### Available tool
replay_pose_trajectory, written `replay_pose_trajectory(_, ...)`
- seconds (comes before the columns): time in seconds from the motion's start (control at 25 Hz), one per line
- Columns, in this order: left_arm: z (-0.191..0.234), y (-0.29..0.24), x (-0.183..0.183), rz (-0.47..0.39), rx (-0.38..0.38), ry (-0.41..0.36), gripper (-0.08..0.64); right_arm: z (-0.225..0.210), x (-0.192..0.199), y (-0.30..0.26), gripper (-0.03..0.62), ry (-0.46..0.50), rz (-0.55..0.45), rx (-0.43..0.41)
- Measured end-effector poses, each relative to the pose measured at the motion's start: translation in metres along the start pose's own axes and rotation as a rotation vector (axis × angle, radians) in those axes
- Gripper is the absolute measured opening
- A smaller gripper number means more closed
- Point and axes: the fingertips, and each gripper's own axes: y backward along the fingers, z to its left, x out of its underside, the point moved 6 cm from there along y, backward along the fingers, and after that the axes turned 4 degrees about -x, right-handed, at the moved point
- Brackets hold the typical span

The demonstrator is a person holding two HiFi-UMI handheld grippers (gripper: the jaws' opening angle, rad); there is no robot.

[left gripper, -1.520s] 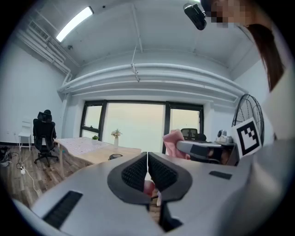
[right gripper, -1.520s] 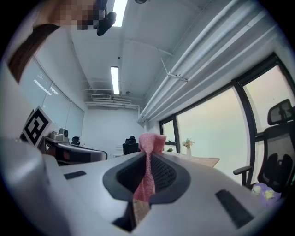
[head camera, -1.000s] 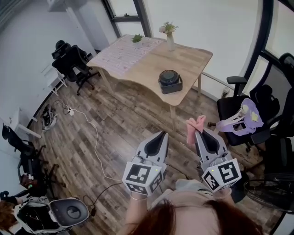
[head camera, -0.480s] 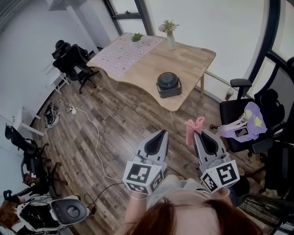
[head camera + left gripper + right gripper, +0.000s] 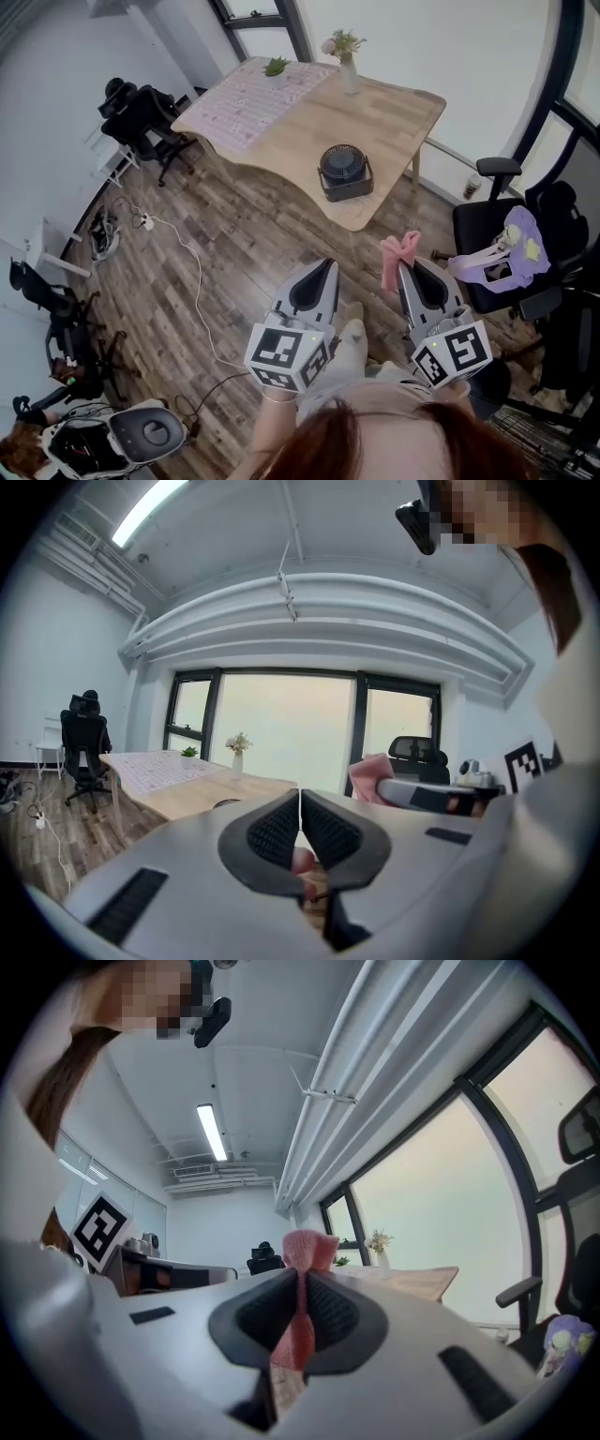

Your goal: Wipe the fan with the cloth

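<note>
**Head view, approach to the fan (image 5: 345,172).** The fan stands on the wooden surface (image 5: 398,117), close to its near edge, w/ the round grille turned up toward the camera. It is squat and round on a squarish base, so it shows no marked long axis. From both tools it lies ahead and well apart, w/ bare floor (image 5: 244,244) between. In the picture it sits higher up, btw. the lines of the two, somewhat closer to the left one's line. Right hand-held gripper (image 5: 405,269): jaws closed on the pink cloth (image 5: 398,251). A tuft sticks out past the tips and the rest hangs behind the pads, so the cloth's long axis runs approx. along the jaws. Left hand-held gripper (image 5: 325,267): jaws shut together, nothing btw. the pads. Both point toward the surface, side by side, tips about level w/ each other, so neither is clearly nearer. By judgement the cloth-bearing right one must cover the distance, going forward and a little to the left. Count — fan 1, cloth 1, hand-held grippers 2, surface 1. Also on the surface: vase (image 5: 349,75) w/ flowers 1, small potted plant (image 5: 276,67) 1, patterned mat (image 5: 246,98) 1 — all toward the far end, well apart from the fan.
</note>
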Motion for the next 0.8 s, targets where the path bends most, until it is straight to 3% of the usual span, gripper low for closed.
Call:
replay_pose_trajectory(0.36,0.052,-0.055,-0.010,0.013,0.020,-0.005,0.012,-0.023,0.000,-0.069,0.026,0.012,0.028,0.013)
replay_pose_trajectory(0.8,0.120,-0.127,-0.017,0.079,0.034,0.043,0.014,-0.050,-0.004,-0.152,0.026,0.030,0.062,0.039)
